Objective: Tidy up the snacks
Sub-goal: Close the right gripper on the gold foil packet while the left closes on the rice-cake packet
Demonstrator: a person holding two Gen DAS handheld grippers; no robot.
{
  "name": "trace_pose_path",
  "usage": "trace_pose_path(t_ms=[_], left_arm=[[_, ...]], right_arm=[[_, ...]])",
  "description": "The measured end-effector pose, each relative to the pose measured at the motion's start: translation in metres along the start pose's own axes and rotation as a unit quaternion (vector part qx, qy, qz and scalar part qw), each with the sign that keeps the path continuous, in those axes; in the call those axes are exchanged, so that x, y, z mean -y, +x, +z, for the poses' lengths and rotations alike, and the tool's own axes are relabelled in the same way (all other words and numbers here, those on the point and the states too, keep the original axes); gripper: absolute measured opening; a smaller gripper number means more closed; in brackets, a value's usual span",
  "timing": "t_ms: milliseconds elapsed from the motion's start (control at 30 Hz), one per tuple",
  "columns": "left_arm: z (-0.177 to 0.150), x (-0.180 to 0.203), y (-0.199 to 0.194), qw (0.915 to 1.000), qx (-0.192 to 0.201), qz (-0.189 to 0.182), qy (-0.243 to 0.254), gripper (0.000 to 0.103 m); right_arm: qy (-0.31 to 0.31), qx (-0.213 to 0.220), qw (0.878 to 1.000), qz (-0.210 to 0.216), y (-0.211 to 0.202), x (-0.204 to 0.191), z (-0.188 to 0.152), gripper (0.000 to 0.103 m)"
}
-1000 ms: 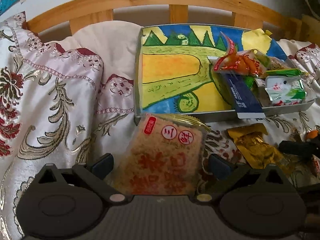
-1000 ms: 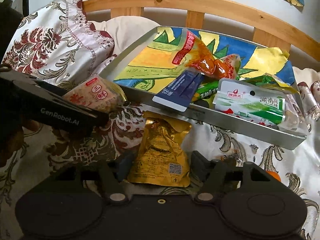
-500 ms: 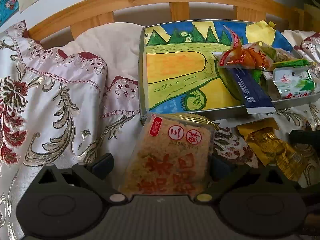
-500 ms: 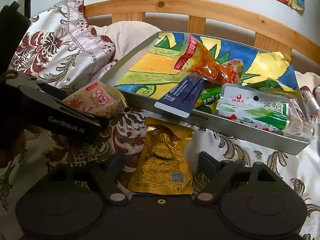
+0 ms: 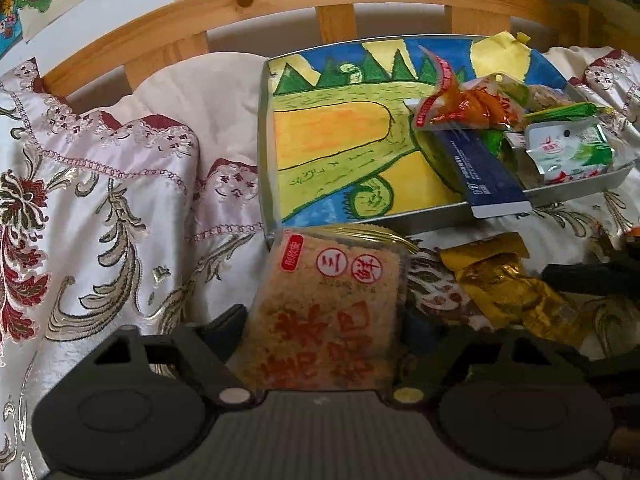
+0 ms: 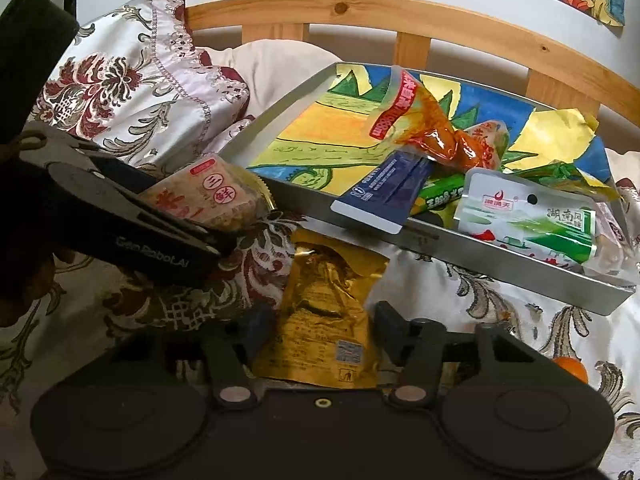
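Wooden headboard slats and an embroidered satin bedspread [image 5: 100, 208] fill the left wrist view, with a metal tray [image 5: 262, 152] resting on the bedding, its floor lined with a bright crayon drawing. At the tray's right end sits a pile of snacks: a red sauce pouch [image 5: 460, 108], a blue sachet [image 5: 484, 176] poking over the front rim, a green-and-white pack [image 5: 572, 154]. Down front, the left gripper [image 5: 324, 328] has just been closing, and its fingers now bracket the tan rice-cracker pack [image 5: 332, 312], both pads right at its edges; it looks gripped, its far end touching the tray's near wall.

Over to the right wrist view: same tray [image 6: 500, 272], same pile, and the right gripper [image 6: 320, 328] has been closing too. The gold foil packet [image 6: 324, 300] lies on the bedding between its fingers, left pad on the foil, right pad just shy, so not clamped yet.

Risks from here? Slick, crinkly foil could squirt out of a partial pinch. The cracker pack could catch on the tray wall if lifted too low. Both grippers work close together and could collide, and that overhanging blue sachet could be knocked off.
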State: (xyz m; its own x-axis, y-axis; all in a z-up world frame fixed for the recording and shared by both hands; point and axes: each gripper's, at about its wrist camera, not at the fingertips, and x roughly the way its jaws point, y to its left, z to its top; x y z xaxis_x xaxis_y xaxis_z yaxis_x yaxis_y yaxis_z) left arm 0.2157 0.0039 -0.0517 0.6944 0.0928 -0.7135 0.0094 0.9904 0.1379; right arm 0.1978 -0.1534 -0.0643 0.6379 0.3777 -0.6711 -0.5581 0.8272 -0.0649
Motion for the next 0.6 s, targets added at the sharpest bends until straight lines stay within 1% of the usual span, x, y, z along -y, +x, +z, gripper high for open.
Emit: trace_pose_path(t_ms=[167, 267, 333, 433, 600], left_arm=[[-0.001, -0.003, -0.001, 1.0, -0.003, -0.007, -0.006, 0.079], [-0.001, -0.005, -0.004, 0.9997, -0.009, -0.011, -0.02, 0.078], [-0.002, -0.008, -0.009, 0.9992, -0.014, -0.015, -0.036, 0.078], [-0.006, -0.014, -0.014, 0.9969, -0.022, -0.032, -0.069, 0.077], [-0.014, -0.022, -0.024, 0.9925, -0.027, -0.043, -0.111, 0.077]], right_arm=[[0.0, -0.001, 1.0, 0.001, 0.0, -0.001, 0.0, 0.053], [-0.008, -0.004, 1.0, 0.002, -0.002, -0.004, 0.0, 0.047], [-0.015, -0.004, 1.0, 0.006, -0.003, -0.007, 0.0, 0.043], [-0.032, 0.001, 0.999, 0.004, -0.006, -0.012, -0.001, 0.041], [-0.043, 0.011, 0.999, -0.004, -0.014, -0.015, 0.0, 0.041]])
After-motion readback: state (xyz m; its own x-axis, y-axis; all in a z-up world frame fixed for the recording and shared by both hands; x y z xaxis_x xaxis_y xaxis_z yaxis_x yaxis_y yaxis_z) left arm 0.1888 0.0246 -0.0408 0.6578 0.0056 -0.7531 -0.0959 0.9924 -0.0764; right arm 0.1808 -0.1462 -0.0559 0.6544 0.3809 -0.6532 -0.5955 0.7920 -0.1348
